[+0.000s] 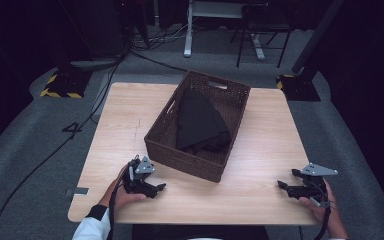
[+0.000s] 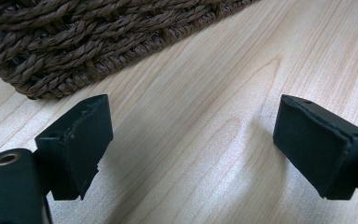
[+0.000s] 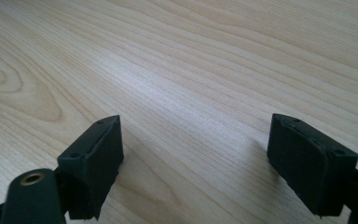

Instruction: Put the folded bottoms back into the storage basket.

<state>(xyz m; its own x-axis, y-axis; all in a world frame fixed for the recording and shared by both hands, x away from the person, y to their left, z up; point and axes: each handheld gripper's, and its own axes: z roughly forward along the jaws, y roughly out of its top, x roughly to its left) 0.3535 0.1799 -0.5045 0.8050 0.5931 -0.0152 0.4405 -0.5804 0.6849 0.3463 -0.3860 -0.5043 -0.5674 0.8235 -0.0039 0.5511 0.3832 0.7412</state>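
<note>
My bench, a square light-wood table (image 1: 260, 165) with rounded corners, carries everything here. Near its middle, reaching toward the far edge, stands a dark brown woven wicker basket (image 1: 232, 97), rectangular and set at an angle to the bench edges. Inside it lies a black folded cloth (image 1: 200, 122), resting against the basket floor and one long wall (its folds are too dark for me to read).

My left gripper (image 1: 156, 188), a black two-jaw tool with a grey three-cornered plate on top, sits near the bench's near left corner, just beside the basket's nearest corner without touching it. Its jaws stand spread, with only bare wood between them; in the left gripper view the basket's braided wall (image 2: 98, 37) runs across the top, close ahead of the pads (image 2: 81, 140).

My right gripper (image 1: 282, 186), built the same, hovers low by the near right corner, well apart from the basket, pointing along the near edge toward the left gripper. Its jaws are spread wide too, nothing between the pads (image 3: 95, 161) but wood grain.
</note>
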